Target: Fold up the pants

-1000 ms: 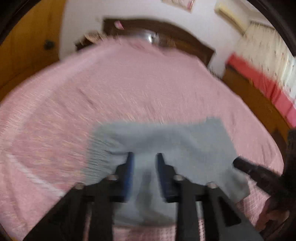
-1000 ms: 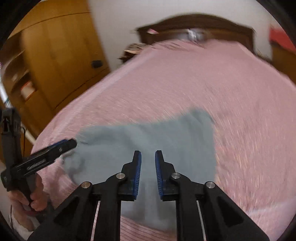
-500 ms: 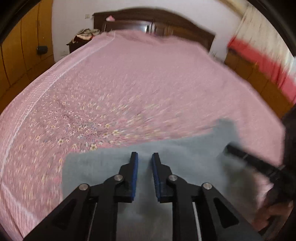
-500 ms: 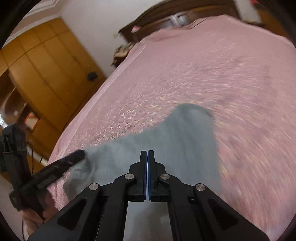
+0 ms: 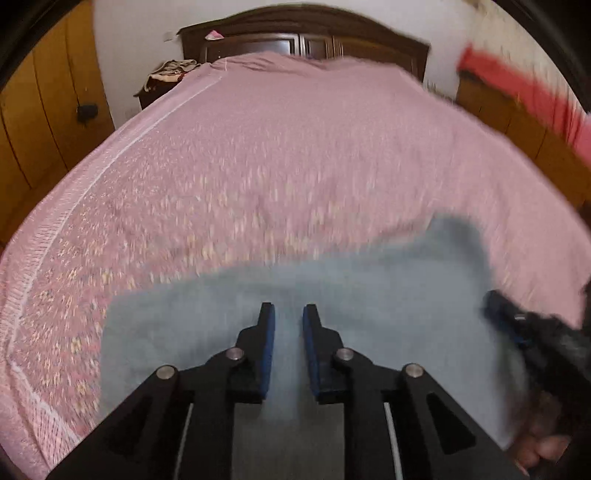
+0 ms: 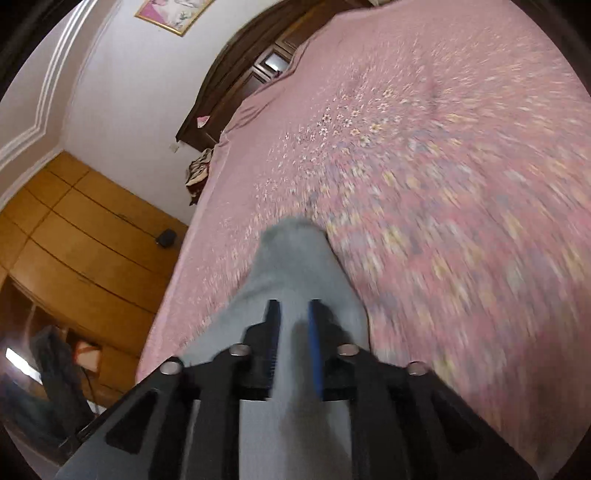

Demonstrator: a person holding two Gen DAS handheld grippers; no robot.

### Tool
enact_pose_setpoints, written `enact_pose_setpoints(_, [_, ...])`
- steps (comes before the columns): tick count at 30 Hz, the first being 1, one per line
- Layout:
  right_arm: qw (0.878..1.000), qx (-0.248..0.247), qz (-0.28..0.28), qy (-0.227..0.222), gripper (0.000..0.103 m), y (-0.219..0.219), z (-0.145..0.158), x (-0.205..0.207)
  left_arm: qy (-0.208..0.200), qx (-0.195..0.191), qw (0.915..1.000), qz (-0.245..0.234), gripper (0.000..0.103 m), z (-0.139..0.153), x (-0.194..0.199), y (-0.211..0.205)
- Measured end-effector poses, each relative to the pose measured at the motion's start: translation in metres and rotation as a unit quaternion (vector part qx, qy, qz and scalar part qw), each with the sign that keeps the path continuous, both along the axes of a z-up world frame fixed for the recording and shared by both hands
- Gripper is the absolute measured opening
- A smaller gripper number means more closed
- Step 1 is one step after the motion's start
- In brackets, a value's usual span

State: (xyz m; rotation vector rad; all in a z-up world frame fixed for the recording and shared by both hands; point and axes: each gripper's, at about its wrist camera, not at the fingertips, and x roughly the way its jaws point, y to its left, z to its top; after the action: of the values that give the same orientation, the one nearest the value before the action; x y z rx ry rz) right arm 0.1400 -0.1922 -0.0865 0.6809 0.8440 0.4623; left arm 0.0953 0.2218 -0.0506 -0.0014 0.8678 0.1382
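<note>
While the left gripper [image 5: 289, 317] tilts over the pants [image 5: 369, 295], the right gripper [image 6: 293, 314] rolls sideways, jaws opening

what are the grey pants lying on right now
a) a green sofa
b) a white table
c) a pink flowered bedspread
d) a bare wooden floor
c, in the left wrist view the grey pants lie spread on the pink flowered bedspread, which runs back to a dark wooden headboard.
</note>
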Motion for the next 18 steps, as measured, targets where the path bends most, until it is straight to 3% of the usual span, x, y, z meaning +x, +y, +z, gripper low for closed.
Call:
enact_pose_setpoints(2, [1.0, 0.019, -0.015, -0.009, 0.014, -0.005, -0.009, -0.022, -0.004, 0.002, 1.0, 0.003, 0.018, -0.014, -0.006, 0.002])
enact_pose_setpoints(3, [0.999, 0.019, -0.023, -0.011, 0.008, -0.007, -0.011, -0.029, -0.008, 0.007, 0.9999, 0.003, 0.018, -0.015, -0.008, 0.005])
enact_pose_setpoints(6, [1.0, 0.004, -0.022, -0.011, 0.004, -0.011, -0.01, -0.037, 0.003, 0.03, 0.9994, 0.016, 0.018, -0.009, -0.016, 0.01])
enact_pose_setpoints(9, [1.0, 0.02, -0.013, 0.007, 0.004, -0.03, -0.008, -0.048, 0.007, -0.003, 1.0, 0.004, 0.017, 0.0, -0.029, 0.011])
enact_pose_setpoints(12, [1.0, 0.024, 0.017, 0.004, 0.004, -0.045, -0.015, -0.053, 0.012, 0.002, 0.9999, 0.005, 0.019, -0.004, -0.035, 0.021])
enact_pose_setpoints(15, [0.999, 0.002, 0.032, -0.014, 0.0, -0.055, -0.022, -0.071, 0.007, -0.05, 0.9987, 0.008, 0.018, -0.021, -0.035, 0.045])
enact_pose_setpoints(18, [0.999, -0.025, 0.026, -0.007, 0.0, -0.052, -0.019, -0.081, -0.008, -0.023, 0.9996, -0.011, 0.019, -0.026, -0.038, 0.043])
